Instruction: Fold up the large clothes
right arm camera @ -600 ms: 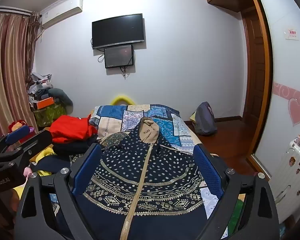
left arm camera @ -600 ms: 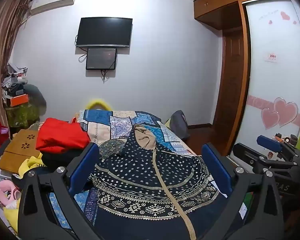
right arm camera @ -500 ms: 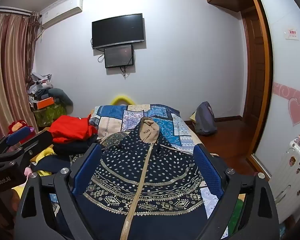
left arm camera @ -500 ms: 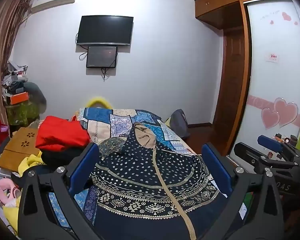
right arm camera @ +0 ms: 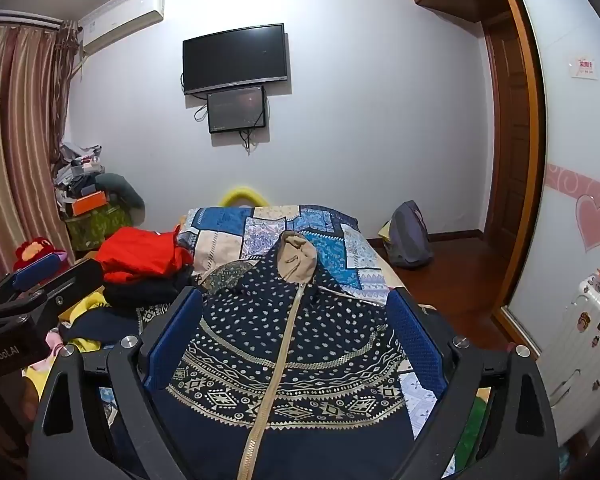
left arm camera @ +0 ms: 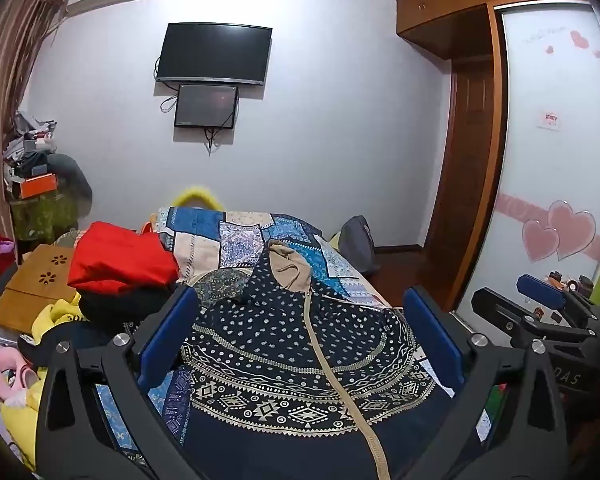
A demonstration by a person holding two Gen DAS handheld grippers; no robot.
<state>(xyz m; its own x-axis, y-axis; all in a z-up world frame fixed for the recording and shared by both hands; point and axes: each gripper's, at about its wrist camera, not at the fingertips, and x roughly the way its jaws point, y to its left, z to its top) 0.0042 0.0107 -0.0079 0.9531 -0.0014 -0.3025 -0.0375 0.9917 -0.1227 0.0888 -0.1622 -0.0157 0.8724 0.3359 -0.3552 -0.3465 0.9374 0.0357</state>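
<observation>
Left hand-held gripper and right hand-held gripper hover wide apart, released, grasping nothing, above a navy patterned hooded jacket spread zipped on the bed. Farther left, a red garment tops a clothes pile.

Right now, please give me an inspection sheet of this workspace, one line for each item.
Surface: bed with patchwork cover.
Job's things: navy patterned hoodie spread flat, zipped, hood toward the far wall.
Clutter: red garment on a dark pile at the bed's left; yellow clothes beside.
Grippers: left gripper and right gripper both open, holding nothing, above the hoodie.
Cables: wires hang under the TV.
Surroundings: backpack on floor, curtain, wardrobe.
</observation>
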